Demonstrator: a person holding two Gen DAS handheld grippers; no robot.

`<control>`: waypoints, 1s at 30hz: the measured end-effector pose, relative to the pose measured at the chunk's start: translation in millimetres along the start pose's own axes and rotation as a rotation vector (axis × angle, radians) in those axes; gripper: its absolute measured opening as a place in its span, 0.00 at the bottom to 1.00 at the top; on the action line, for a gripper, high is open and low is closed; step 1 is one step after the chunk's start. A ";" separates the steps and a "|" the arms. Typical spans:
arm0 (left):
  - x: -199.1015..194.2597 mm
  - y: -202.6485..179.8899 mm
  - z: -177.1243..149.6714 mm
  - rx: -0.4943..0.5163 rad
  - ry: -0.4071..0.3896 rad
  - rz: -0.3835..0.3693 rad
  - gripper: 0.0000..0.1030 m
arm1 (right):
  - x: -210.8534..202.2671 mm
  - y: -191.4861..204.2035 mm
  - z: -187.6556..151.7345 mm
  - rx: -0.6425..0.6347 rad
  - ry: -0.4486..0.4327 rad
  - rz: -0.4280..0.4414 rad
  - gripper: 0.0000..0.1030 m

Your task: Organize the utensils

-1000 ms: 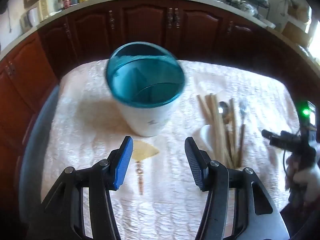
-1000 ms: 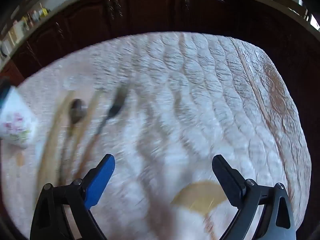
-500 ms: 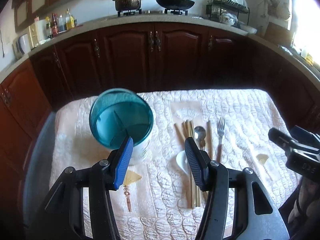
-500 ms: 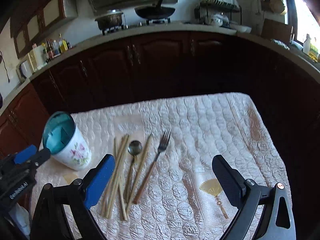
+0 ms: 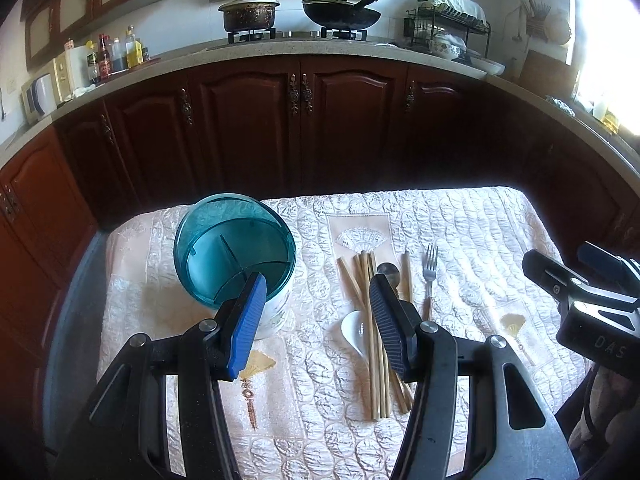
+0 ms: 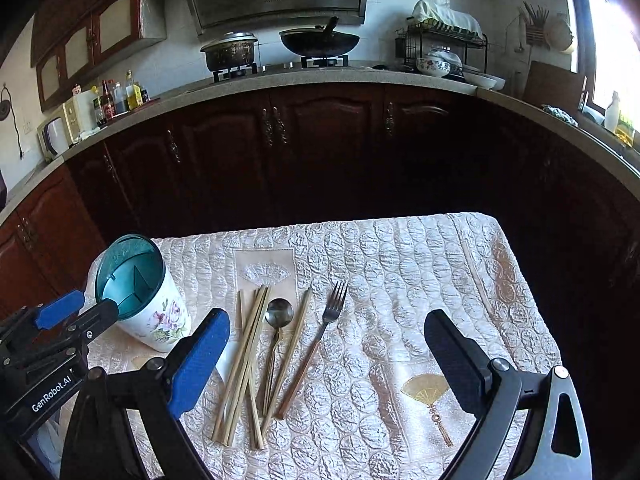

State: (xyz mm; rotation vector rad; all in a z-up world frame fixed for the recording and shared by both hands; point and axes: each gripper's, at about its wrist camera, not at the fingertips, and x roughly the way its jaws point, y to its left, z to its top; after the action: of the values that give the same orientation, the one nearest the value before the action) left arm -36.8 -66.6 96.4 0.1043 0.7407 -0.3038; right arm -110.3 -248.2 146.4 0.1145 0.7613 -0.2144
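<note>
A floral white utensil holder [image 6: 160, 320] with a teal divided insert [image 5: 234, 248] stands on the left of the quilted table cover [image 6: 420, 280]. Beside it lie several wooden chopsticks [image 6: 246, 364], a metal spoon [image 6: 279, 314], a fork [image 6: 330, 312] and a white ceramic spoon [image 5: 354, 330]. My left gripper [image 5: 316, 320] is open and empty, held above the table between the holder and the chopsticks. My right gripper [image 6: 326, 356] is open wide and empty, above the fork and chopsticks.
Dark wooden cabinets [image 6: 320, 140] run behind the table under a counter with a pot [image 6: 230, 52], a wok [image 6: 320, 42] and a dish rack [image 6: 440, 52]. The cover's right half [image 6: 460, 300] holds only gold fan prints.
Both grippers have pulled up and back from close over the table, so the whole table and kitchen now show. Both stay open. The utensils and holder have not moved.
</note>
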 end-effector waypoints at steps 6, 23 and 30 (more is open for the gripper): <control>0.5 -0.7 0.7 -0.012 -0.001 -0.006 0.52 | 1.5 2.3 0.3 -0.006 -0.002 -0.008 0.95; 7.4 -0.7 -4.7 -0.011 0.031 -0.033 0.52 | 5.3 0.2 -1.7 0.003 0.007 -0.003 0.95; 8.0 -1.7 -6.3 0.006 0.030 -0.022 0.52 | 5.7 1.2 -0.4 -0.004 0.008 -0.002 0.95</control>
State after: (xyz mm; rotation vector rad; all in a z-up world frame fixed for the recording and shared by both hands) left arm -35.8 -68.9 86.5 0.1065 0.7708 -0.3260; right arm -106.3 -247.9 142.2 0.1105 0.7696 -0.2145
